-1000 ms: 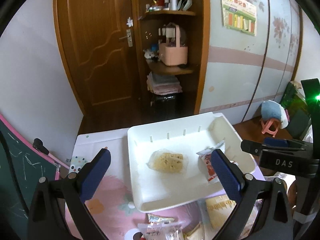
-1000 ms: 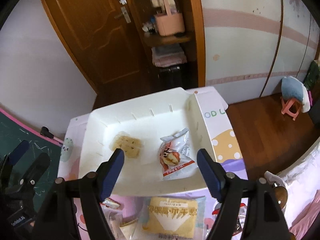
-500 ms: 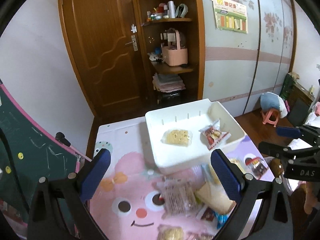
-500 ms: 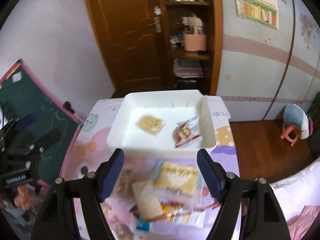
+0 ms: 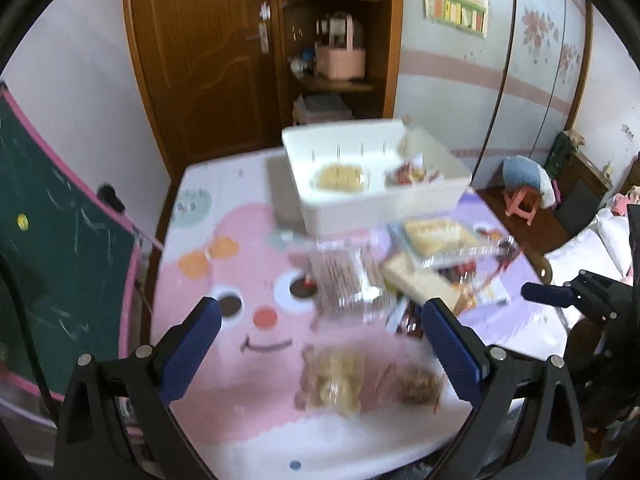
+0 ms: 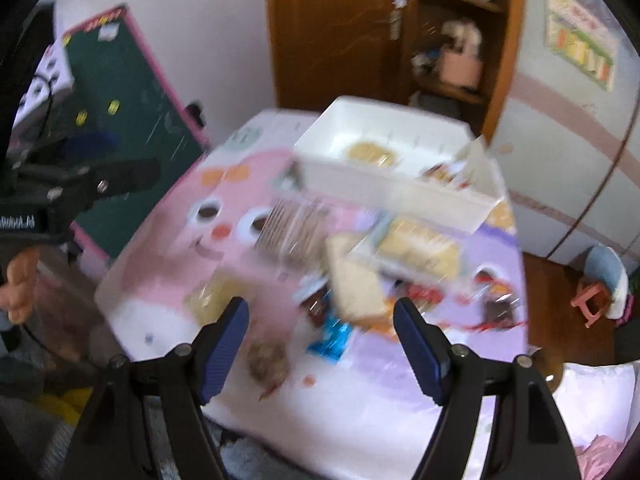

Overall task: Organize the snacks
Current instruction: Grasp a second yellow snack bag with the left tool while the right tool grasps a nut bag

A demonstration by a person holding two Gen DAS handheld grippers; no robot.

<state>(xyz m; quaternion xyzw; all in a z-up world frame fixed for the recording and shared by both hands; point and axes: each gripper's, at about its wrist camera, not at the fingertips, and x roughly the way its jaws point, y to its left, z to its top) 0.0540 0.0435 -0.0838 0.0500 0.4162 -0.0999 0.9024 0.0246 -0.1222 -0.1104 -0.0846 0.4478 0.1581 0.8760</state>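
A white bin (image 5: 400, 202) stands at the far side of the pink cartoon table (image 5: 224, 288); it holds a yellow cracker pack (image 5: 340, 178) and a red-and-white packet (image 5: 412, 176). Loose snacks lie in front of it: a striped wafer pack (image 5: 340, 276), a yellow biscuit pack (image 5: 436, 234), a wedge-shaped sandwich pack (image 6: 356, 284), a blue packet (image 6: 332, 336). My left gripper (image 5: 318, 346) is open and empty above the near snacks. My right gripper (image 6: 322, 340) is open and empty above the table's near edge. Both views are blurred.
A green chalkboard (image 5: 52, 216) leans at the table's left. A wooden door (image 5: 200, 52) and corner shelves (image 5: 340, 40) stand behind. A small pink stool (image 5: 522, 204) sits on the floor at right. The bin also shows in the right wrist view (image 6: 392, 192).
Both grippers have pulled back and up from the bin, so the loose snacks and the table's near edge have come into view. Both stayed open and empty.
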